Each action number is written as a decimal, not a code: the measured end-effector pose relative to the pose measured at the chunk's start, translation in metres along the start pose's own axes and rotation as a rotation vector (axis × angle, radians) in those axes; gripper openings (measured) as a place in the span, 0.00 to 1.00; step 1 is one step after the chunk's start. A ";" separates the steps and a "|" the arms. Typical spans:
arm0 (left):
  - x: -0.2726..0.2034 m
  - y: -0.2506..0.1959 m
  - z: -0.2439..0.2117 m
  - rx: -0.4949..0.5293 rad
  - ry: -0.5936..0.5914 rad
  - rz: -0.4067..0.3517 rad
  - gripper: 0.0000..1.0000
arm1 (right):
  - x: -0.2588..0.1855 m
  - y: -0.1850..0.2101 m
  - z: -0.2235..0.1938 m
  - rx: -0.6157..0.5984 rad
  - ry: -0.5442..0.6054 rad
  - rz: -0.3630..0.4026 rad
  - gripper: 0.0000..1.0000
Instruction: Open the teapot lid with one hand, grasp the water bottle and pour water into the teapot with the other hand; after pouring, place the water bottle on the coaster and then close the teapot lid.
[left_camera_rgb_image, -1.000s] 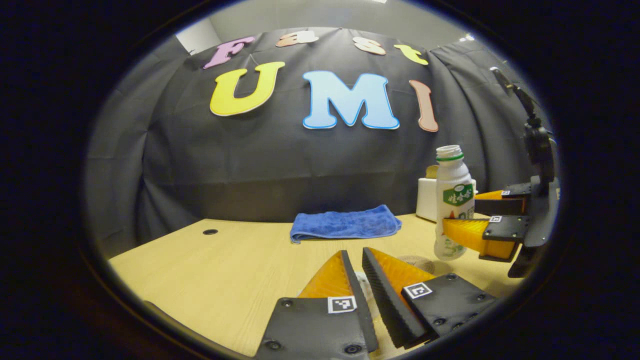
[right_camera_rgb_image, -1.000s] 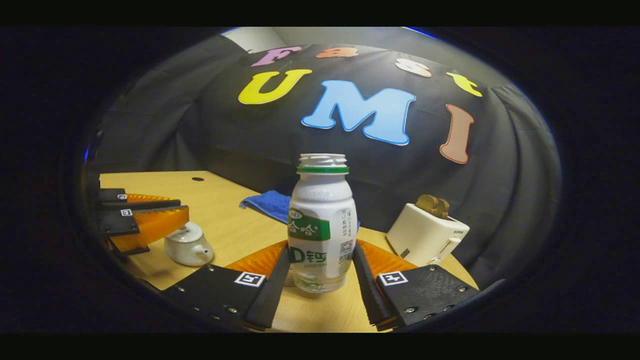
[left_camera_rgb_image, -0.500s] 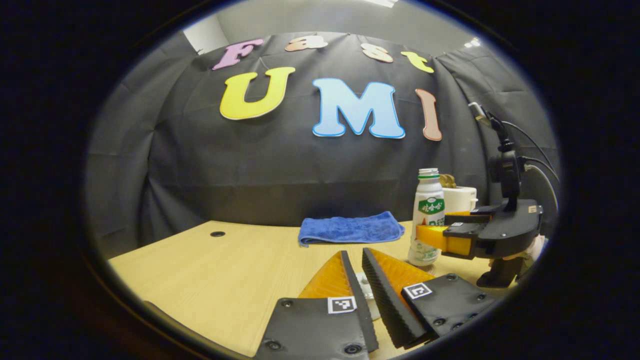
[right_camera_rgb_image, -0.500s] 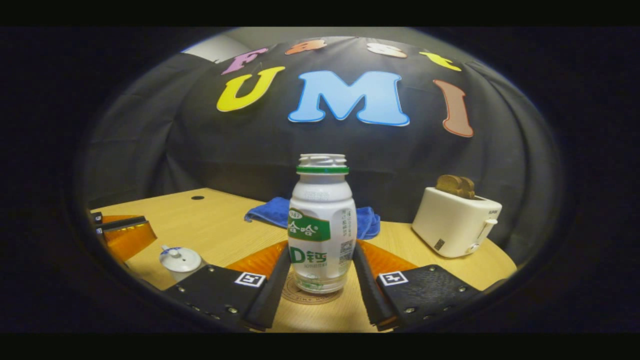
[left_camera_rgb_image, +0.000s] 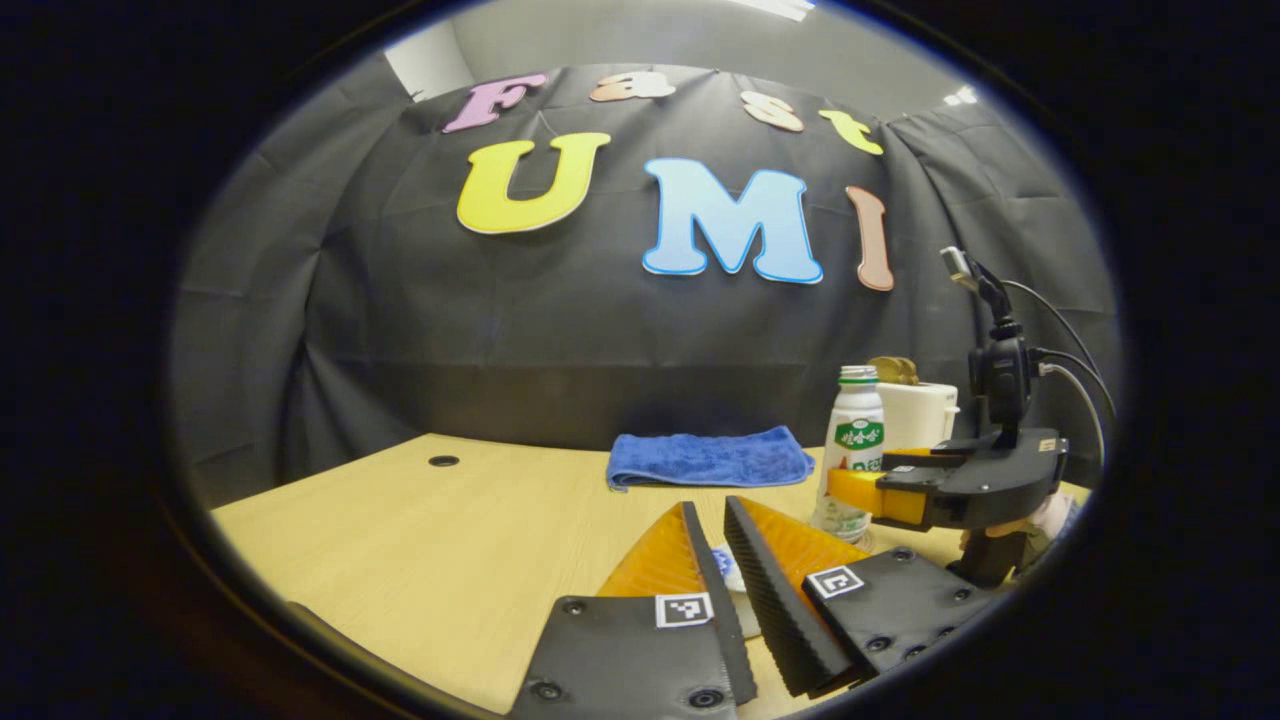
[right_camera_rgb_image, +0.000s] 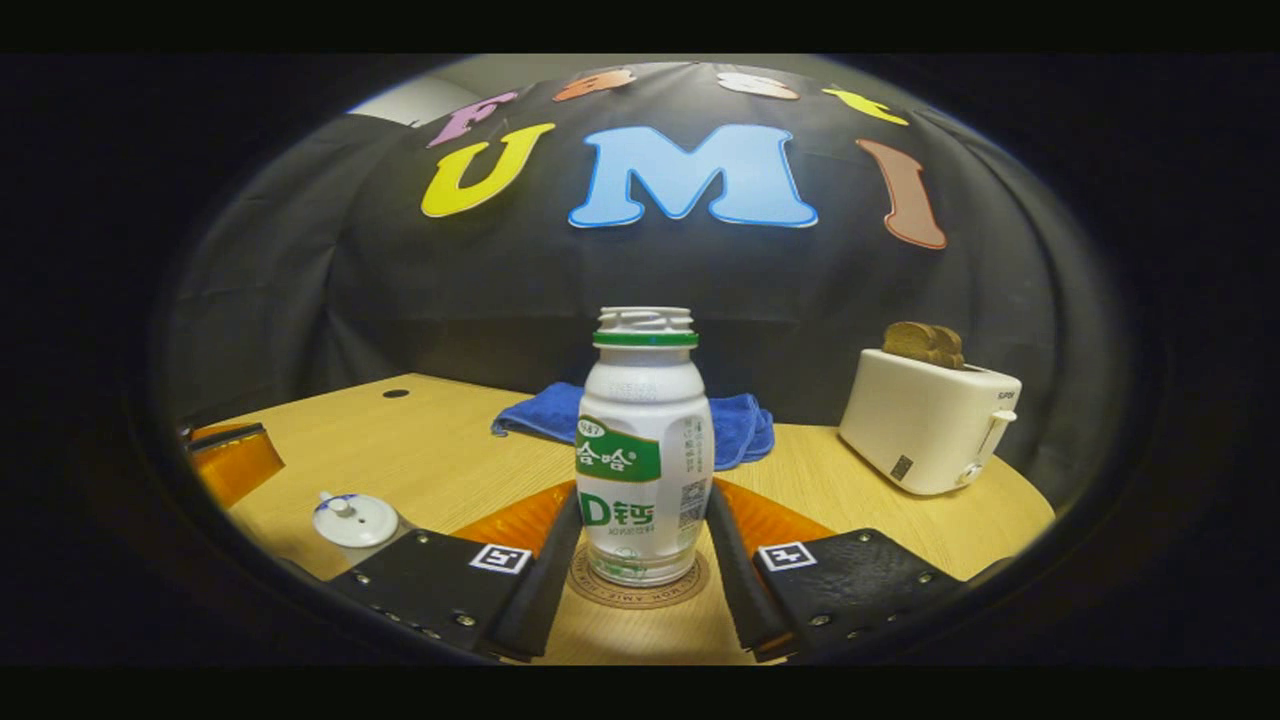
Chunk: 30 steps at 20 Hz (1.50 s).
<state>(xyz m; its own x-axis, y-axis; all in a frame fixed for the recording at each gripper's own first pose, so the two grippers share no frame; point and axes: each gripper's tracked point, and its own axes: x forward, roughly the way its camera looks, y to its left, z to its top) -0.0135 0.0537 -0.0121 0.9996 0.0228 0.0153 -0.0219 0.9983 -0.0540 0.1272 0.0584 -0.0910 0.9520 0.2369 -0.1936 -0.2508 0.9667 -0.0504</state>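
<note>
A white water bottle (right_camera_rgb_image: 640, 450) with a green label and no cap stands upright on the round coaster (right_camera_rgb_image: 640, 592). My right gripper (right_camera_rgb_image: 643, 495) is shut on its lower half. The bottle (left_camera_rgb_image: 857, 450) and right gripper (left_camera_rgb_image: 860, 475) also appear at the right in the left gripper view. The white teapot lid (right_camera_rgb_image: 352, 520) sits on the teapot, whose body is mostly hidden behind my right finger. One finger (right_camera_rgb_image: 240, 470) of my left gripper hovers left of the lid, apart from it. My left gripper (left_camera_rgb_image: 712, 508) is narrowly open, and the lid (left_camera_rgb_image: 738, 590) shows through the gap below.
A folded blue towel (right_camera_rgb_image: 740, 425) lies at the back of the wooden table (right_camera_rgb_image: 430, 440). A white toaster (right_camera_rgb_image: 925, 420) with bread in it stands at the back right. A small round hole (left_camera_rgb_image: 443, 461) marks the table's far left.
The right gripper carried the bottle away from the teapot and down onto the coaster. The left gripper drew back from the teapot, which now has its lid on.
</note>
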 end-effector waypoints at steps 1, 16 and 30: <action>-0.001 -0.001 -0.001 0.001 0.002 -0.001 0.00 | -0.001 0.001 0.000 0.000 0.000 0.000 0.68; -0.017 -0.010 -0.004 -0.003 0.002 -0.012 0.00 | -0.061 -0.010 0.025 0.108 -0.098 -0.013 0.96; -0.090 -0.034 -0.009 0.017 -0.020 0.007 0.21 | -0.178 0.016 0.004 0.092 -0.184 -0.173 0.96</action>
<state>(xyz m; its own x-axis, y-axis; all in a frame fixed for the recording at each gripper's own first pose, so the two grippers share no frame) -0.1026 0.0173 -0.0202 0.9989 0.0308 0.0354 -0.0294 0.9989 -0.0375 -0.0455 0.0324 -0.0535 0.9973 0.0731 -0.0084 -0.0728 0.9971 0.0234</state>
